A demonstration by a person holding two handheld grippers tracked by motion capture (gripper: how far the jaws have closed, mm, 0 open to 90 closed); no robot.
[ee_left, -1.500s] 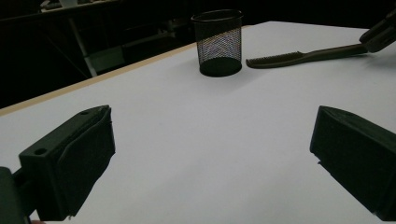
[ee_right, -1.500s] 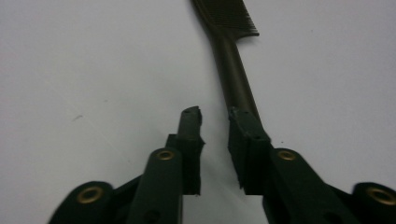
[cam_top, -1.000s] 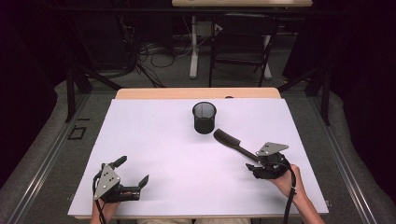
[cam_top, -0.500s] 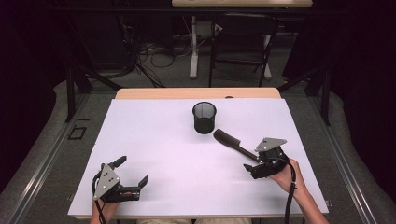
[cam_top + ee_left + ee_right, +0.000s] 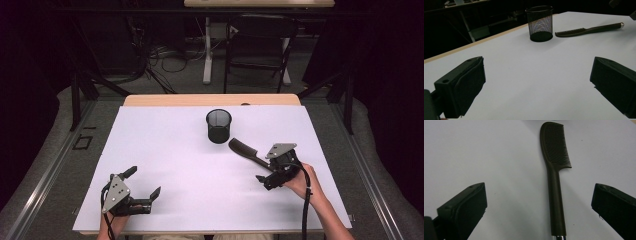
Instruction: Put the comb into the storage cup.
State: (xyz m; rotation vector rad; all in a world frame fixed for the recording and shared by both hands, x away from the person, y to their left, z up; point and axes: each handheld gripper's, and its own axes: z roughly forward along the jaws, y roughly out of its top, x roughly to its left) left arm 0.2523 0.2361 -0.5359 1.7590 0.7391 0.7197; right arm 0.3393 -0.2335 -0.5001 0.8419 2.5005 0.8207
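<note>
A dark comb lies flat on the white table, just right of a black mesh cup. My right gripper sits at the comb's handle end. In the right gripper view the comb lies lengthwise between the jaws of that gripper, silver tip nearest the camera. Those jaws have just been opening, stand wide, and touch nothing. My left gripper rests near the table's front left corner, open and empty. The left gripper view shows its own gripper, with the cup and comb far ahead.
A wooden strip edges the table's far side. Beyond it stand a chair, dark stands and floor cables. A cable trails from the right gripper along the person's forearm.
The right gripper's jaws have spread wide off the comb's handle and the gripper has shifted slightly. The comb stays on the table. The left gripper has not moved.
</note>
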